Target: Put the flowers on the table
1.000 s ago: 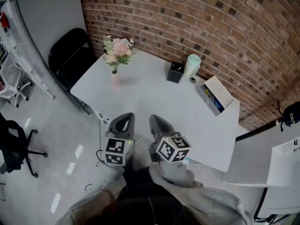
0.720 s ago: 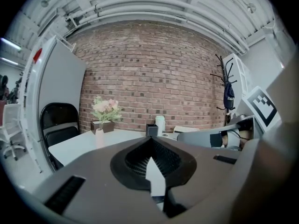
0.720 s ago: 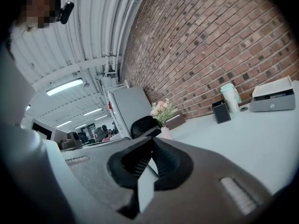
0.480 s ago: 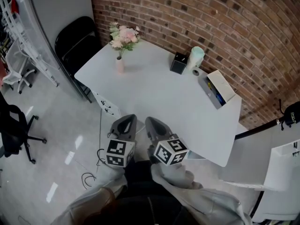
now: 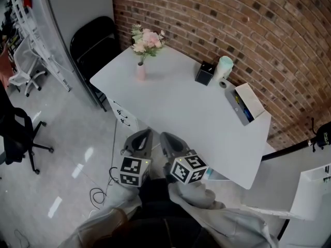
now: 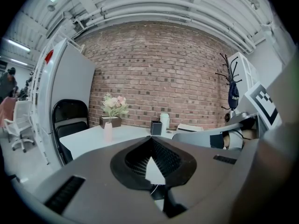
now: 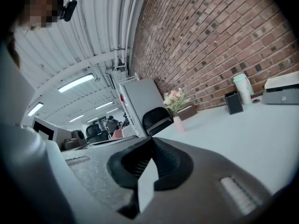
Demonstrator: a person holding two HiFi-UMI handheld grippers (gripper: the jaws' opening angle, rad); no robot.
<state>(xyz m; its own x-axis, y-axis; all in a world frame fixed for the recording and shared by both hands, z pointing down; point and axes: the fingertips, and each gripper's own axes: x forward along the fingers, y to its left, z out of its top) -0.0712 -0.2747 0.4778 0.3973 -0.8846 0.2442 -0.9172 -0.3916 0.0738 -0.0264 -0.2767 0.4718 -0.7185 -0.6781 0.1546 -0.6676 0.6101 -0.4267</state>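
The brick wall (image 5: 248, 30) backs the white table (image 5: 176, 112); my left tongs (image 5: 146, 133) and right tongs (image 5: 164, 137) hang side by side just off its near edge, both clenched on nothing; the flowers (image 5: 147, 39) stand upright in a pink vase (image 5: 140, 72) at its far left corner.
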